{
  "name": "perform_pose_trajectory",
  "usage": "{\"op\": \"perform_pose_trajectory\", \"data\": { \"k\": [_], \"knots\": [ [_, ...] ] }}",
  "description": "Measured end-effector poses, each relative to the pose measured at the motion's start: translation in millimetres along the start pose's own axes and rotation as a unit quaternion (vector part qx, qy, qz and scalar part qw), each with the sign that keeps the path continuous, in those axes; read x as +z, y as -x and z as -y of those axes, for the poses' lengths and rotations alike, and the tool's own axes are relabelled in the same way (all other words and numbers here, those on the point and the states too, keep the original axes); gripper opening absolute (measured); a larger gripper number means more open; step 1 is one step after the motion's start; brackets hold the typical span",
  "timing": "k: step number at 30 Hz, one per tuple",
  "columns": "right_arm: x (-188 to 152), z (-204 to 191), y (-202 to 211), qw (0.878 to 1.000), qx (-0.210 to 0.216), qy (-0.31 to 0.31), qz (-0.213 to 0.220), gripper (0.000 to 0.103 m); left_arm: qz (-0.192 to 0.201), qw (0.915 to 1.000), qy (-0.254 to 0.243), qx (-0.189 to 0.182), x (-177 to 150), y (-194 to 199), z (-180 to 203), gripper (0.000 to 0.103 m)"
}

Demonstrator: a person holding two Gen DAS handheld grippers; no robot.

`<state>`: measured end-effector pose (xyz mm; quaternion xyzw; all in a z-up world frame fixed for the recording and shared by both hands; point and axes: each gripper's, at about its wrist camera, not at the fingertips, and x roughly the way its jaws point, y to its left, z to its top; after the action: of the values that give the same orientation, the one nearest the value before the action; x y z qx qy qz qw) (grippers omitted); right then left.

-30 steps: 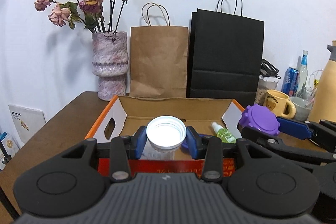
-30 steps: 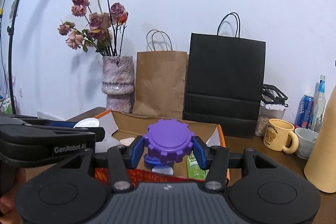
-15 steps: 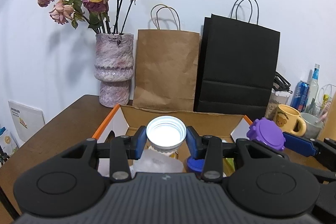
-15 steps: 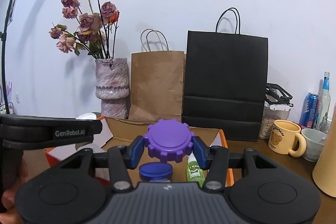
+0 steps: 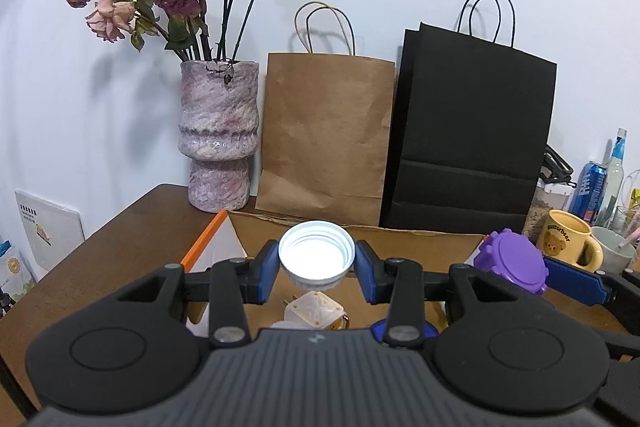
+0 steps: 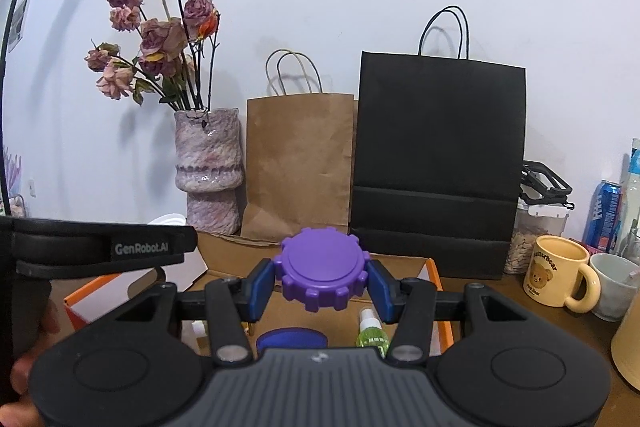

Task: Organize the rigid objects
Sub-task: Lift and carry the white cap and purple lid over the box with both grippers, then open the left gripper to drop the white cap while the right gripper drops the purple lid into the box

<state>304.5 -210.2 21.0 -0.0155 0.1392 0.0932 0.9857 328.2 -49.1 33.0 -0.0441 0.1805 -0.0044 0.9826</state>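
Both caps have travelled forward with me, and the box (image 5: 360, 235) now sits nearer below. My left tongs (image 5: 317, 263) pinch the white cap (image 5: 317, 259), my right tongs (image 6: 323, 277) the purple lid (image 6: 323, 273), both over the box. Either could slip off its smooth rim and bounce out.

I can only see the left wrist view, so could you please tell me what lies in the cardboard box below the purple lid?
Observer: A green spray bottle lies in the cardboard box, just right of a blue lid.
Operator: Thanks. Is the right tool gripping the purple lid squarely?
Observer: Yes, the right tool clamps the purple lid on opposite sides, flat face up.
Operator: Is anything visible of the person?
Observer: Yes, a hand on the left tool's handle, at the right wrist view's left edge.
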Motion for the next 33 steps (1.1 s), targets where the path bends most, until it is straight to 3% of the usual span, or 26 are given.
{"op": "perform_pose_trajectory", "data": {
  "k": [31, 32, 33],
  "knots": [
    [-4.4, 4.4, -58.7, 0.999, 0.005, 0.015, -0.048, 0.050, -0.031, 0.9987, -0.016, 0.038, 3.1, -54.6, -11.2, 0.041],
    [-4.7, 4.5, -58.9, 0.999, 0.005, 0.015, -0.051, 0.050, -0.030, 0.9987, -0.017, 0.039, 3.3, -53.6, -11.2, 0.043],
    [-5.0, 4.4, -59.4, 0.998, 0.006, 0.017, -0.058, 0.051, -0.029, 0.9986, -0.017, 0.041, 3.7, -53.0, -11.1, 0.051]
  ]
}}
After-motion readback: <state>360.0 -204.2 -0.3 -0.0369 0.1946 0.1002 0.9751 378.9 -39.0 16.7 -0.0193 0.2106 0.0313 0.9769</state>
